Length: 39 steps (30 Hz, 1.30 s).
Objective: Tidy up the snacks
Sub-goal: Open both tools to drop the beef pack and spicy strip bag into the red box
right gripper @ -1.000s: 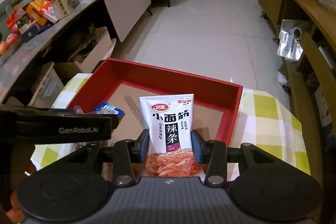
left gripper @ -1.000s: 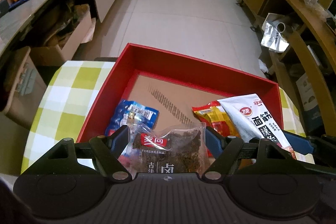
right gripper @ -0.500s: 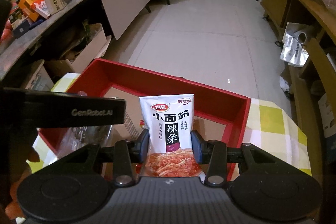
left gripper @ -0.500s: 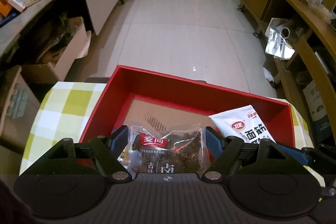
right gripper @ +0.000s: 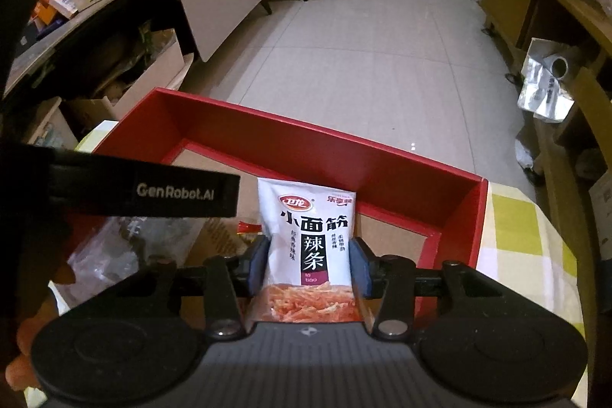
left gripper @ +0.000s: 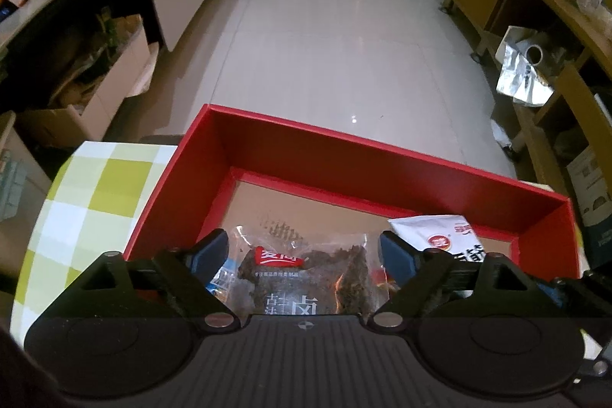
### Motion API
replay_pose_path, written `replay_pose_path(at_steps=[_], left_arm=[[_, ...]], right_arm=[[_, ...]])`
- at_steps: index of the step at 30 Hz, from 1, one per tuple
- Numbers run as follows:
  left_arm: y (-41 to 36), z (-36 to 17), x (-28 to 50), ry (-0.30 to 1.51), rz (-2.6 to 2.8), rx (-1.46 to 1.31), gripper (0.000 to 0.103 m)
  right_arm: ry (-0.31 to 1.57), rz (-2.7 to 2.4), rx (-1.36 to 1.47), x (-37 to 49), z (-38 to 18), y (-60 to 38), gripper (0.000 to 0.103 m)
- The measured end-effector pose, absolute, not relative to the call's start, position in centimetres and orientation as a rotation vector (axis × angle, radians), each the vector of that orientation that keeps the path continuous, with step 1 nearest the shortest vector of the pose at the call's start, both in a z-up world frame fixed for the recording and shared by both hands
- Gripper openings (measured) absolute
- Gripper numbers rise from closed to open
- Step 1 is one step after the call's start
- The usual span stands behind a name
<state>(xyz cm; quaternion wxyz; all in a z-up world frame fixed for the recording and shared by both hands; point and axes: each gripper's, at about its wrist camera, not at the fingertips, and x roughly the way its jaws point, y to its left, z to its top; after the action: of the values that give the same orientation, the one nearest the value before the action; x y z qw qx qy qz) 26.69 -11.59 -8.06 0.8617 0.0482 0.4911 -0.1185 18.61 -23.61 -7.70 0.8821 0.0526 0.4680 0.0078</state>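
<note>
Both packets hang over the near half of the red box (left gripper: 367, 159). The left gripper (left gripper: 302, 251) stands wide, its blue pads at nine and three o'clock of a clear packet of dark dried snack (left gripper: 306, 270); whether they actually pinch it I cannot tell. The right gripper (right gripper: 310, 264) is narrowed onto a white spicy-strip pouch (right gripper: 308, 228), pads pressed against both side edges. Both bags look light, soft and crinkly, with slick film that could slide; I'd take them low across the sealed side seams, gently, since the contents probably crush.
</note>
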Motion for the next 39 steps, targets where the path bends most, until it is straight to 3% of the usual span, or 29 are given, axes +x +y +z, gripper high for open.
replay_pose_path(at_steps=[10,14,34,39], left_arm=[[-11.0,-7.4,26.9,1.013,-0.206,0.104,0.093],[-12.0,-6.5,25.9,0.971,-0.200,0.169,0.099],[-9.2,-3.2,20.8,0.977,-0.179,0.228,0.100],[-8.1,-3.2,18.4,0.997,-0.179,0.233,0.100]], right_arm=[[0.983,0.016,0.079,18.2,-7.4,-23.8,0.057],[0.982,-0.001,0.081,17.7,-6.6,-24.1,0.058],[1.002,-0.023,0.004,14.1,-3.1,-22.7,0.061],[0.995,-0.032,-0.019,11.8,-2.4,-22.0,0.067]])
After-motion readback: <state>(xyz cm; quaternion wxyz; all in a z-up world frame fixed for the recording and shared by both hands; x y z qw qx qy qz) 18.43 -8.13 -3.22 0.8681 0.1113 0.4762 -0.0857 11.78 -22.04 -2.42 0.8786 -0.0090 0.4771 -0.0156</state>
